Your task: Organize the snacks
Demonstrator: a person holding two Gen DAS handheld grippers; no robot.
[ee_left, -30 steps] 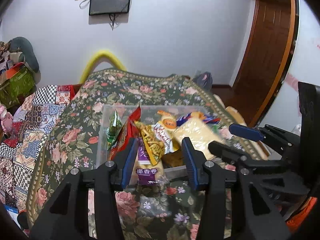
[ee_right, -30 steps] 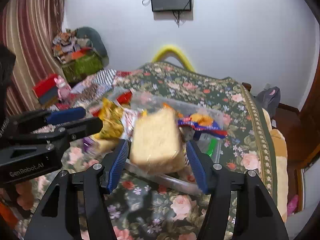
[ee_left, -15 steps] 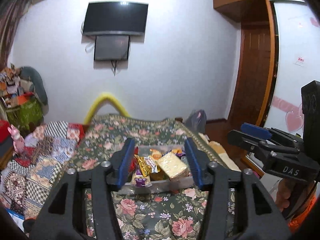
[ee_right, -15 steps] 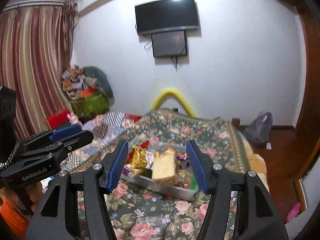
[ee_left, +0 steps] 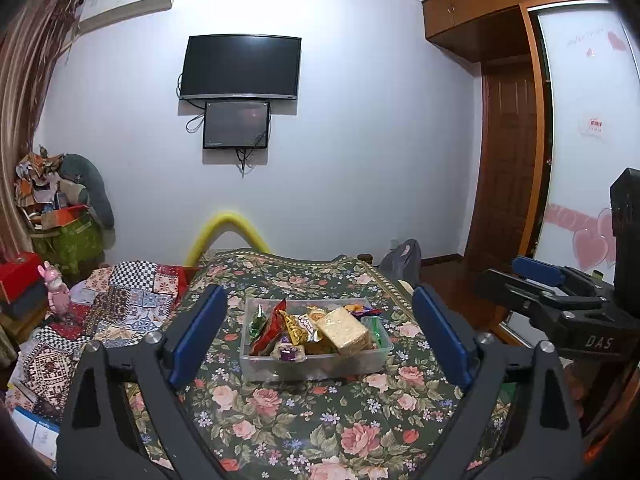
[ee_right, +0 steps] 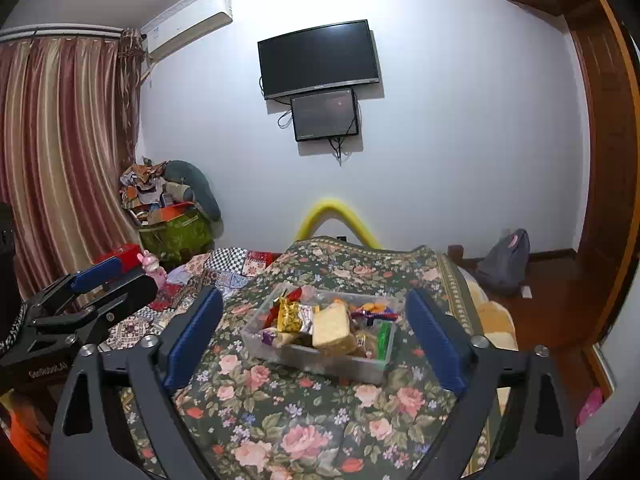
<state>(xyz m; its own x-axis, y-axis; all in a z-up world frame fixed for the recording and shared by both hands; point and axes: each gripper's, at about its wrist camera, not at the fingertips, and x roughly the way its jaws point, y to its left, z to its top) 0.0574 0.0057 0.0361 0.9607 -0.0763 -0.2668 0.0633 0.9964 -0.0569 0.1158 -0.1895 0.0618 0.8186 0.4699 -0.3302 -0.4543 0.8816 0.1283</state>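
A clear plastic bin [ee_left: 320,364] [ee_right: 304,354] sits on the floral bedspread [ee_left: 320,428], filled with several snack packets. A pale yellow cracker pack [ee_left: 347,331] [ee_right: 331,326] lies on top, beside a red bag [ee_left: 270,330] and gold wrappers [ee_right: 290,314]. My left gripper [ee_left: 320,340] is open and empty, held back and above the bin. My right gripper [ee_right: 314,338] is open and empty, also held back from the bin. Each gripper shows in the other's view, the right one [ee_left: 560,300] and the left one [ee_right: 80,300].
A patchwork quilt [ee_left: 120,304] lies left of the bedspread. Piled clutter [ee_right: 168,216] and a curtain [ee_right: 60,160] stand at the left wall. A TV [ee_left: 240,68] hangs ahead. A wooden door [ee_left: 508,168] and a grey backpack [ee_right: 504,260] are at the right.
Both grippers have pulled back and up from the bin and opened wider. The bin, close up a second ago, now looks small and far.
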